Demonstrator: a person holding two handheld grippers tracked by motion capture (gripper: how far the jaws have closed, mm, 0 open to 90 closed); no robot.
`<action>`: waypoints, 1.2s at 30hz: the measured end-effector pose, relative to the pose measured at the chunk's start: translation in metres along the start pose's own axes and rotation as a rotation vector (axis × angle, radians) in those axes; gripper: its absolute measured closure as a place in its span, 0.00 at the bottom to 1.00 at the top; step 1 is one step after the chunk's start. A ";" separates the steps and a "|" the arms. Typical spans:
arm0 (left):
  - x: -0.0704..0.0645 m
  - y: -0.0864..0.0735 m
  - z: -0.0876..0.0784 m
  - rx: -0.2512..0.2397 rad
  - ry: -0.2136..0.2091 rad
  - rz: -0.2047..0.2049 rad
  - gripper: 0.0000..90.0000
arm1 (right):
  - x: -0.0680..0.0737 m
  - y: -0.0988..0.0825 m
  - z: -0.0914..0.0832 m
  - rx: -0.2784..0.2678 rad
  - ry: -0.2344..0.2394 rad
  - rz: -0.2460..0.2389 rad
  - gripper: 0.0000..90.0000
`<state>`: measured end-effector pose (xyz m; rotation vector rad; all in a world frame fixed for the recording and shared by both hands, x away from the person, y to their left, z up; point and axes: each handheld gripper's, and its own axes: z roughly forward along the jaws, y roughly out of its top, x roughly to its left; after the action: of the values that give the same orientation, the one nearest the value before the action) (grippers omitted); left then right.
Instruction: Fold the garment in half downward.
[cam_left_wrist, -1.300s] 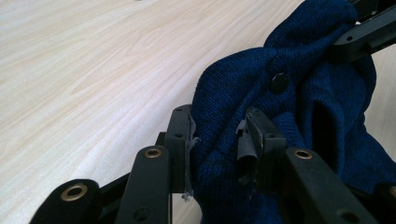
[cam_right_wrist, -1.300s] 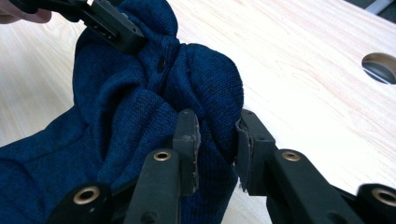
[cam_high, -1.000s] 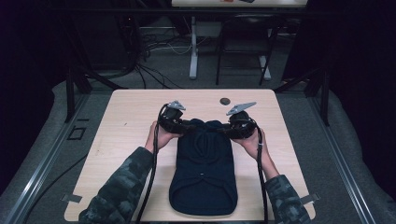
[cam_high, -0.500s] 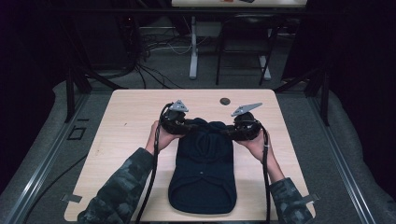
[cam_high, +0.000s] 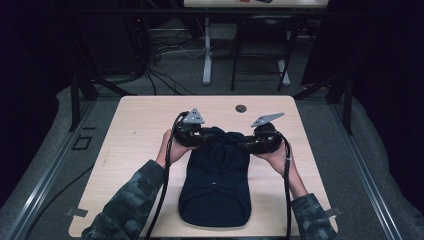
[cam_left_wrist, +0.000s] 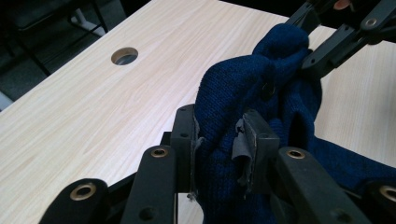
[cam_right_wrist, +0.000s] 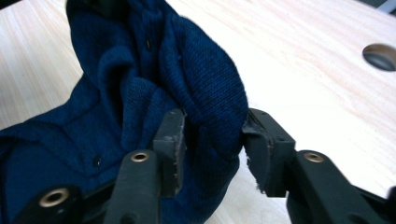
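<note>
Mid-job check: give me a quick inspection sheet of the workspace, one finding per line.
Surface: light wooden table, with a round hole near its far edge.
Job's things: dark blue knitted garment lying flat toward the person, its far edge lifted and bunched between the grippers.
Clutter: nothing seen.
Grippers: left gripper shut on a fold of the garment; right gripper has cloth between its jaws, gripped on one side, with a gap at the other pad.
Cables: one black cable trails from each gripper back along the forearms.
Surroundings: dark room, another table's legs and loose floor cables behind.
</note>
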<state>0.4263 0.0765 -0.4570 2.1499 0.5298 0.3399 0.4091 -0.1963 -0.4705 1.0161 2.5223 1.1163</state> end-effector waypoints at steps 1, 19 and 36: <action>-0.001 0.000 0.000 -0.004 -0.001 0.002 0.78 | 0.000 0.000 0.001 0.009 -0.007 0.003 0.64; -0.001 -0.004 -0.009 0.043 -0.054 -0.049 0.68 | 0.018 0.007 -0.013 -0.144 -0.142 -0.121 0.85; -0.032 -0.022 -0.016 0.063 -0.008 0.036 0.64 | 0.034 -0.016 -0.019 -0.076 -0.073 -0.169 0.78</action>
<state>0.3862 0.0832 -0.4674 2.2227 0.5035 0.3392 0.3676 -0.1924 -0.4664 0.7930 2.4361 1.0959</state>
